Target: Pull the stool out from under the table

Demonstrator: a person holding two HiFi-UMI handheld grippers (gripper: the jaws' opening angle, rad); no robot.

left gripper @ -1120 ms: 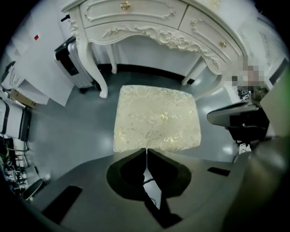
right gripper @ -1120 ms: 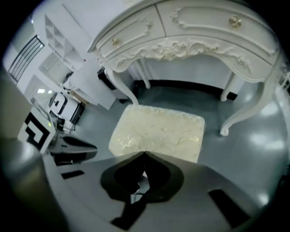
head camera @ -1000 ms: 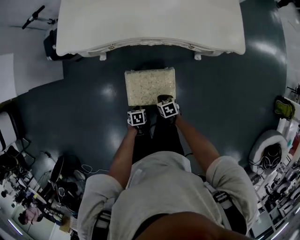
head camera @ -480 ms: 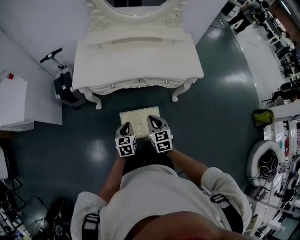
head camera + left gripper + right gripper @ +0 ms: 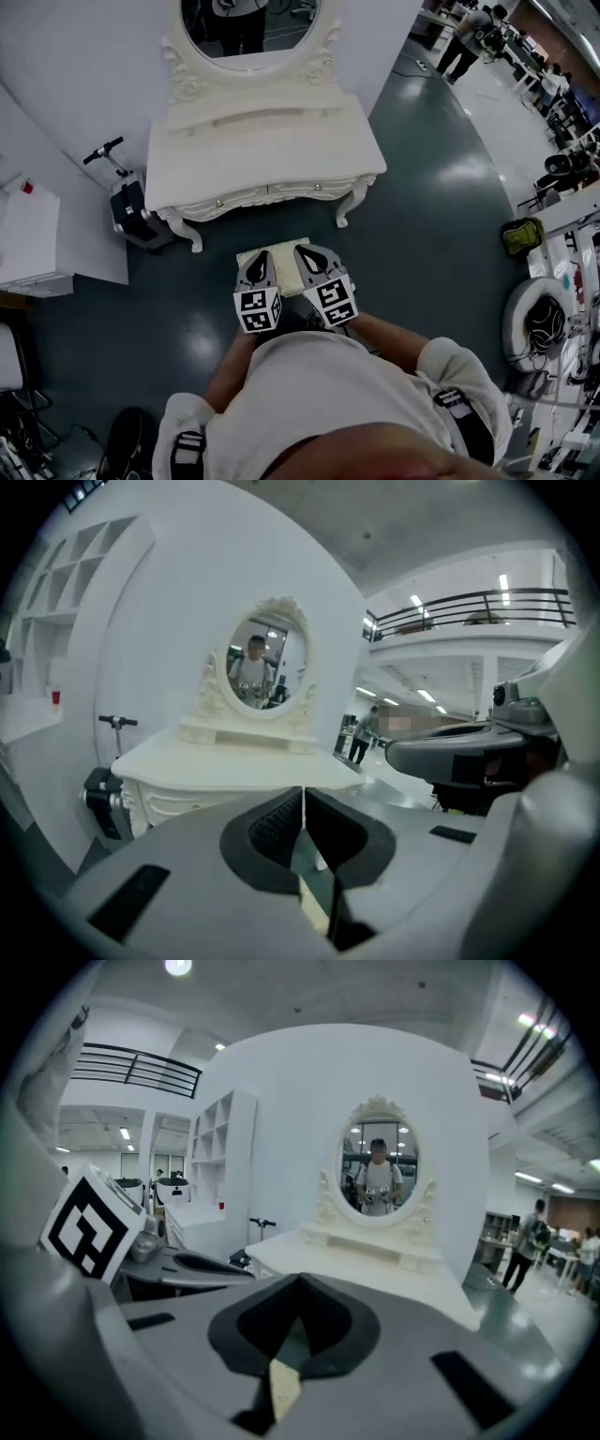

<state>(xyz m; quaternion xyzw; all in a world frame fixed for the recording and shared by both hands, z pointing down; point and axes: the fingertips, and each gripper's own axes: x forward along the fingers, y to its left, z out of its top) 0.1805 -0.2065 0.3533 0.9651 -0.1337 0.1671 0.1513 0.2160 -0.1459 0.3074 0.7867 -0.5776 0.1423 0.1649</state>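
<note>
The cream cushioned stool stands on the dark floor just in front of the white dressing table, outside its legs. Both grippers hover side by side above the stool's near half and hide most of it. My left gripper is shut with nothing in it; its pads meet in the left gripper view, and a sliver of stool shows below. My right gripper is also shut and empty. Both point toward the table and its oval mirror.
A scooter and a black case stand left of the table, beside a white cabinet. A yellow-green bag and cluttered gear line the right side. People stand far off at top right.
Both grippers have come up from the stool's near edge and now hang above it, level and pointing at the table. The head view has pulled back, showing the mirror.
</note>
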